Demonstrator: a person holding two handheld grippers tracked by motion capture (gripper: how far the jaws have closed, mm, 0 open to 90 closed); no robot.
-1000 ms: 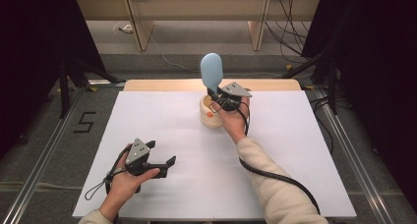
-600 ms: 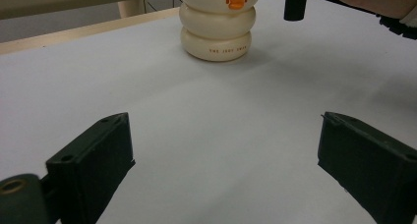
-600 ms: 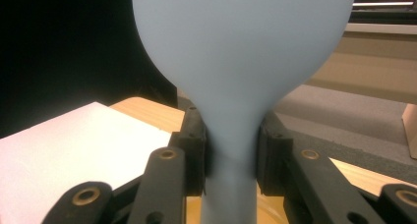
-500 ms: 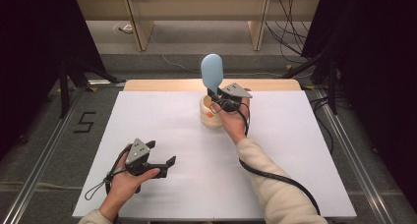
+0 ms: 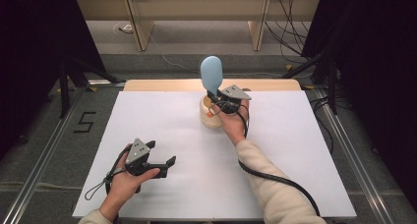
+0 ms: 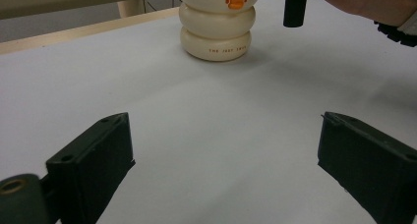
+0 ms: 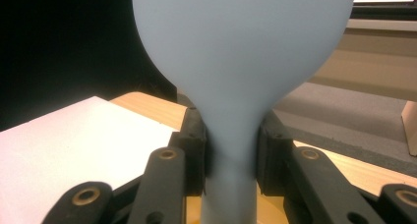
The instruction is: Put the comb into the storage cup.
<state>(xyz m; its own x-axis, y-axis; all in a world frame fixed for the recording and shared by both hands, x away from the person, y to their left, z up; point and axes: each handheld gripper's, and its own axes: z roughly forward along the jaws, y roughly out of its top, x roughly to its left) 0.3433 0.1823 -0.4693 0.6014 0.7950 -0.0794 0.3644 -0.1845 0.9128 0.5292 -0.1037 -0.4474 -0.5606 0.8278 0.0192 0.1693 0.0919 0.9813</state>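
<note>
The right hand-held gripper (image 5: 215, 97) clamps the blue spatula (image 5: 211, 74) by its neck, upright over the cream holder (image 5: 210, 117) at the bench's (image 5: 295, 150) 12 o'clock. The left hand-held gripper (image 5: 162, 155), at 7 o'clock, gapes wide, holding nothing.

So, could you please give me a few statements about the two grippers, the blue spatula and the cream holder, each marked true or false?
1. The right gripper is shut on the neck of the light blue spatula. True.
2. The spatula's blade points down into the holder. False: the blade stands up, above the gripper.
3. The left gripper holds nothing, with its jaws wide apart. True.
4. The cream holder lies on its side. False: it stands upright on the white table top.
5. The left gripper touches the holder. False: it is well apart from it.
</note>
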